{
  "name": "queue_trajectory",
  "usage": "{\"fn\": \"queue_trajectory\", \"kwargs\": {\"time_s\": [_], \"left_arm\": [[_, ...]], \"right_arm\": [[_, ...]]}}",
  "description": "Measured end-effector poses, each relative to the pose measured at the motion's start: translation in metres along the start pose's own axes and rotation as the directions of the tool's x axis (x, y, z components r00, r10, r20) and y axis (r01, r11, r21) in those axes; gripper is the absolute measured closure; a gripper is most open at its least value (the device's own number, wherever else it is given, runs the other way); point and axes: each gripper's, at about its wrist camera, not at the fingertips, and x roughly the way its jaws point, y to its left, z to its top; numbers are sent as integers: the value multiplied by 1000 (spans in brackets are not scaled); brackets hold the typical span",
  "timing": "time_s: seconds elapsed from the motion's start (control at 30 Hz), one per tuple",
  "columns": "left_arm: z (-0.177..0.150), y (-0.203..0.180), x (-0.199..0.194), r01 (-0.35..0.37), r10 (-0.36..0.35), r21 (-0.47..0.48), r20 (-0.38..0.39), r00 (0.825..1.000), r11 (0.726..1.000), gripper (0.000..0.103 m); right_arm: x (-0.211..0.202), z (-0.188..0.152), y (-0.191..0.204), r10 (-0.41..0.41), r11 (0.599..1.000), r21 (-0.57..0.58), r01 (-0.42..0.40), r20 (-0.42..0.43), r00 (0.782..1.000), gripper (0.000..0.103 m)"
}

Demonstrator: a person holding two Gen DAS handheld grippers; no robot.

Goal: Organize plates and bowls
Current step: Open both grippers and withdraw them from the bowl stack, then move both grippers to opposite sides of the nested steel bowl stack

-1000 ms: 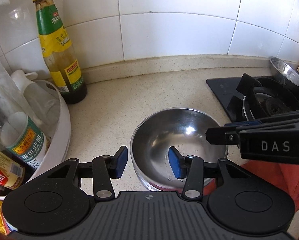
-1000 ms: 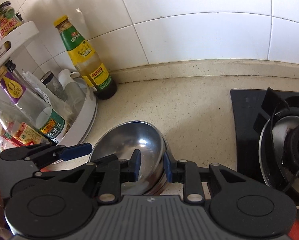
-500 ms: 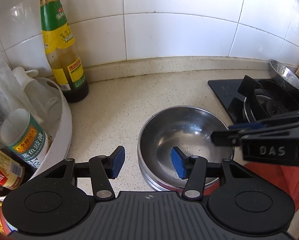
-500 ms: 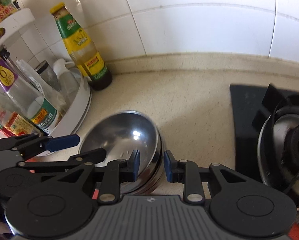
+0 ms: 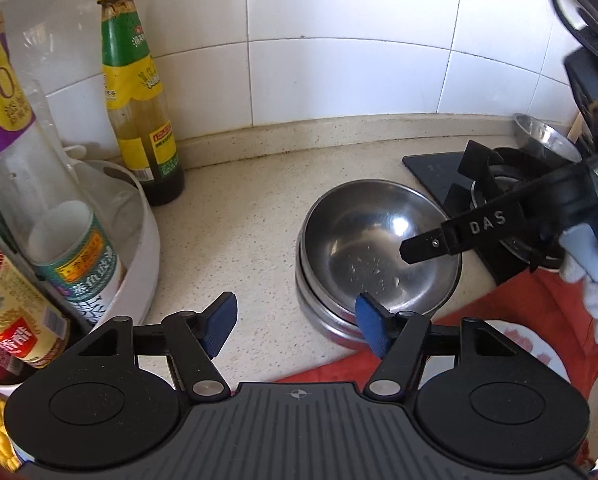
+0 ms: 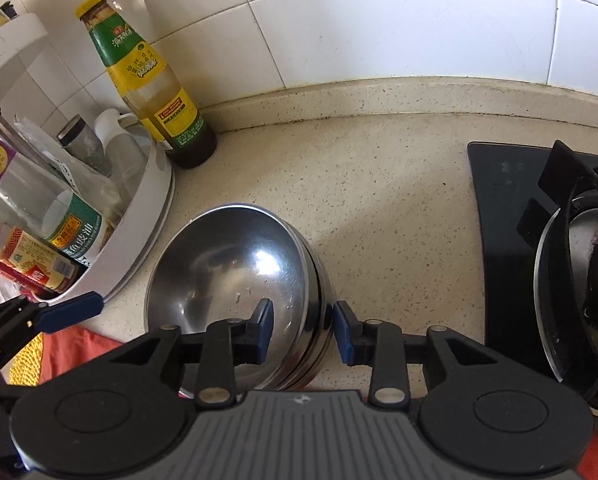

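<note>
A stack of nested steel bowls (image 5: 379, 248) stands on the speckled counter beside the stove. My right gripper (image 6: 303, 330) straddles the near right rim of the bowl stack (image 6: 227, 272), one pad inside the top bowl and one outside. Its jaws are opening and the pads no longer pinch the rim. My left gripper (image 5: 295, 326) hangs open and still widening over bare counter, left of the stack, with nothing between its pads. Its right pad sits just in front of the stack's rim. A white plate with red pattern (image 5: 531, 344) lies on a red cloth (image 5: 519, 300).
A round white rack (image 5: 147, 232) crowded with bottles fills the left. A tall sauce bottle (image 5: 139, 112) stands by the tiled wall. The black gas stove (image 6: 539, 240) is on the right, with a small steel bowl (image 5: 547, 140) behind it. A gloved hand (image 5: 591, 256) holds the right gripper.
The top bowl has settled level into the stack. The right jaws have loosened off its rim. The left gripper has widened and drawn away to the left, off the bowl's rim.
</note>
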Motion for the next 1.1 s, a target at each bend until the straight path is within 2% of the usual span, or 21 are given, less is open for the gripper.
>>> {"fn": "queue_trajectory", "kwargs": {"time_s": [0.13,0.2,0.27,0.37,0.43,0.57,0.63,0.7,0.73,0.8,0.87,1.0,1.1], "left_arm": [[-10,9,-10,30,-30,-4,32,999,1000,27],[-17,17,-13,30,-31,23,38,999,999,25],[-24,23,-13,44,-47,76,38,998,996,24],[-30,33,-2,70,-74,138,24,997,988,24],[-29,35,10,87,-88,150,-4,996,985,24],[-26,30,28,145,-143,192,-24,989,971,24],[-23,24,34,178,-176,232,-28,984,956,22],[-20,18,41,192,-190,274,-33,981,942,20],[-19,15,46,203,-198,291,-44,979,935,19],[-16,10,54,217,-207,323,-65,976,921,18],[-15,6,60,229,-213,354,-85,973,907,18],[-12,0,76,251,-219,400,-126,968,881,18],[-11,-2,86,254,-211,419,-146,966,872,19]], "right_arm": [[-12,0,-8,44,998,-42,-44,2,999,69],[-20,2,-9,51,990,-133,-53,-21,998,68],[-26,3,-7,52,963,-262,-62,-45,998,64],[-38,6,-2,31,868,-494,-55,-56,998,60],[-42,12,0,-5,813,-581,-31,-61,998,59],[-50,27,0,28,778,-622,-83,-99,995,59],[-50,24,0,35,710,-692,-130,-150,988,58],[-44,20,-1,-2,630,-763,-147,-190,982,58],[-38,20,-5,-25,607,-781,-146,-202,979,58],[-24,22,-13,-47,599,-784,-164,-239,970,58],[-10,25,-19,-30,593,-778,-209,-280,959,58],[23,26,-12,-31,506,-819,-272,-333,943,58],[42,24,-9,-59,417,-852,-315,-371,927,58]]}}
